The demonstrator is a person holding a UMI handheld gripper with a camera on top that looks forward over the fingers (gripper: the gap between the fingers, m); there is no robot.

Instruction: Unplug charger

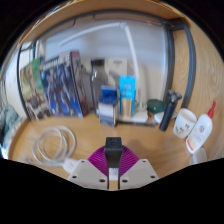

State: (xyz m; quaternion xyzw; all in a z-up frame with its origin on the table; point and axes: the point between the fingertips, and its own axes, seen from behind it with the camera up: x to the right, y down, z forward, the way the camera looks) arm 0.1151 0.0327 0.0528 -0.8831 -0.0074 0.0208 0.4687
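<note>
My gripper [113,160] points over a wooden table [130,135]. A small black charger [113,147] sits between the fingertips, and both magenta pads [98,158] press on its sides, so the fingers are shut on it. Its lower part is hidden between the fingers. A coiled white cable [52,143] lies on the table to the left, ending at a white piece [71,164] right beside the left finger. I cannot see any socket around the charger.
Books and packages [55,85] lean at the back left. A blue box [128,92] and a small device [108,100] stand at the back centre. A black cylinder [170,110], a white mug [185,123] and a red-capped white bottle [203,130] stand on the right.
</note>
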